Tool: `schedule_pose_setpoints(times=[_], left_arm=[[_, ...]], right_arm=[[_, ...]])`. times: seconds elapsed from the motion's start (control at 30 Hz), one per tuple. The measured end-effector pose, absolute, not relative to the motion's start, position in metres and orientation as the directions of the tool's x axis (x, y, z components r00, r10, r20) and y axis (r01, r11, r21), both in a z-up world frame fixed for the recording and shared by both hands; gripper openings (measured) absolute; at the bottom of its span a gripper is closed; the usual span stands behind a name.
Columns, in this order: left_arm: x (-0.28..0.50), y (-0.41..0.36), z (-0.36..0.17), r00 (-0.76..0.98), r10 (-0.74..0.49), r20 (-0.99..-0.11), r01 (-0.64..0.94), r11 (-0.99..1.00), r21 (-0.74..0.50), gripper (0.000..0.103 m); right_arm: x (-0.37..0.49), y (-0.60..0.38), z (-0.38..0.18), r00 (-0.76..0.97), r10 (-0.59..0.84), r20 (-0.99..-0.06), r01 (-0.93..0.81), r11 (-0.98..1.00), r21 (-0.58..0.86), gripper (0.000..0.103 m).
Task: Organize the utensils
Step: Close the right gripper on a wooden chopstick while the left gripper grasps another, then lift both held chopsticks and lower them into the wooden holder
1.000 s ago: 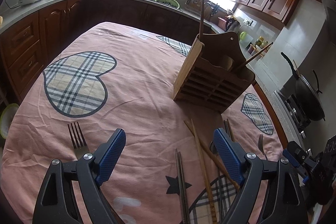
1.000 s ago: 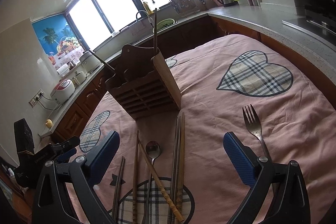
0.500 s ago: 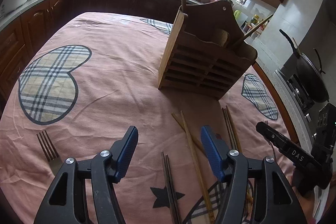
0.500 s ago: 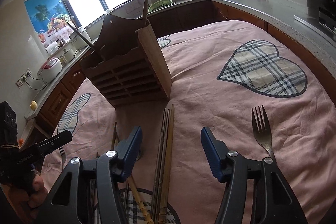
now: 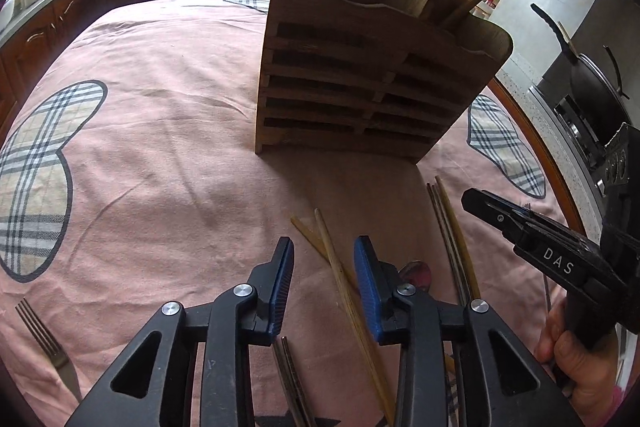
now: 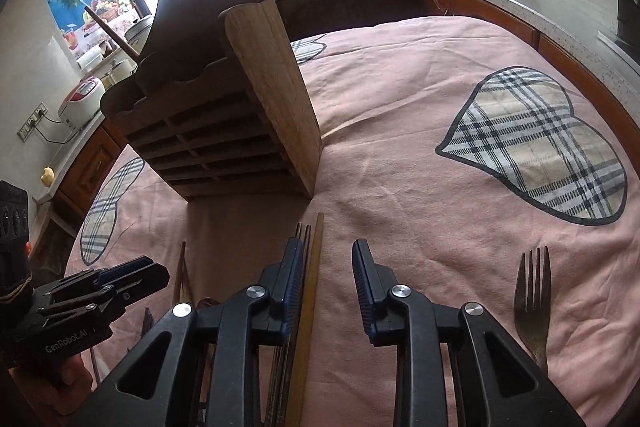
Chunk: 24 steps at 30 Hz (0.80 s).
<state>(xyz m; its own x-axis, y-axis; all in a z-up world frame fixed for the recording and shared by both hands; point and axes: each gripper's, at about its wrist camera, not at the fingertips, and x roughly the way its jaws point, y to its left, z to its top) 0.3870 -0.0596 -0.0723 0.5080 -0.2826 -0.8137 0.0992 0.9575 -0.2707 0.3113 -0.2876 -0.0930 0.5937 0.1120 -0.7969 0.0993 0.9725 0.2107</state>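
A slatted wooden utensil holder (image 5: 360, 87) (image 6: 224, 131) stands on the pink tablecloth with a few sticks poking out of its top. Loose utensils lie in front of it. My left gripper (image 5: 324, 247) hovers low over a wooden chopstick (image 5: 338, 267), which lies between its closing jaws with a gap on each side. My right gripper (image 6: 328, 251) is also closing, with a wooden chopstick (image 6: 314, 279) between its jaws, close to the left pad, and thin metal chopsticks (image 6: 306, 239) beside it. Nothing is gripped. Each gripper also shows in the other's view: right gripper (image 5: 540, 239), left gripper (image 6: 108, 283).
Forks lie apart from the pile: one fork (image 5: 44, 339) far left, another fork (image 6: 532, 299) far right. A spoon (image 5: 416, 271) and more chopsticks (image 5: 448, 227) lie between the grippers. Dark counters, a stove with a pan (image 5: 592, 87) and a sink surround the table.
Both grippers have come forward and down toward the holder and the chopsticks. The jaws of both have narrowed from wide open to a small gap.
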Motion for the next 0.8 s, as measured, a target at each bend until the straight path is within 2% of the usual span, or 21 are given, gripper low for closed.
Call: schedule_pose_setpoints(times=[0.1, 0.2, 0.5, 0.53, 0.57, 0.6, 0.8], left_arm=[[0.396, -0.065, -0.080, 0.487, -0.288, -0.825, 0.111, 0.957, -0.269, 0.018], [0.403, -0.069, -0.088, 0.475, -0.292, -0.830, 0.114, 0.956, -0.271, 0.015], [0.408, -0.066, -0.094, 0.478, -0.318, -0.819, 0.108, 0.946, -0.305, 0.009], [0.408, -0.066, -0.094, 0.479, -0.319, -0.818, 0.108, 0.946, -0.305, 0.009], [0.406, -0.065, -0.093, 0.481, -0.319, -0.817, 0.108, 0.946, -0.306, 0.008], [0.404, -0.063, -0.092, 0.483, -0.320, -0.815, 0.107, 0.945, -0.308, 0.008], [0.386, -0.044, -0.072, 0.521, -0.334, -0.785, 0.093, 0.937, -0.338, 0.007]], right_arm=[[0.320, -0.286, -0.100, 0.572, 0.100, -0.814, 0.100, 0.977, 0.190, 0.022], [0.327, -0.285, -0.108, 0.554, 0.101, -0.827, 0.096, 0.978, 0.183, 0.019], [0.342, -0.267, -0.109, 0.541, 0.063, -0.839, 0.043, 0.994, 0.102, 0.019], [0.343, -0.266, -0.109, 0.541, 0.067, -0.838, 0.043, 0.993, 0.107, 0.018], [0.344, -0.267, -0.110, 0.541, 0.073, -0.838, 0.046, 0.992, 0.116, 0.008], [0.343, -0.269, -0.111, 0.538, 0.081, -0.839, 0.051, 0.990, 0.128, 0.006], [0.323, -0.278, -0.097, 0.582, 0.123, -0.804, 0.076, 0.976, 0.204, 0.005]])
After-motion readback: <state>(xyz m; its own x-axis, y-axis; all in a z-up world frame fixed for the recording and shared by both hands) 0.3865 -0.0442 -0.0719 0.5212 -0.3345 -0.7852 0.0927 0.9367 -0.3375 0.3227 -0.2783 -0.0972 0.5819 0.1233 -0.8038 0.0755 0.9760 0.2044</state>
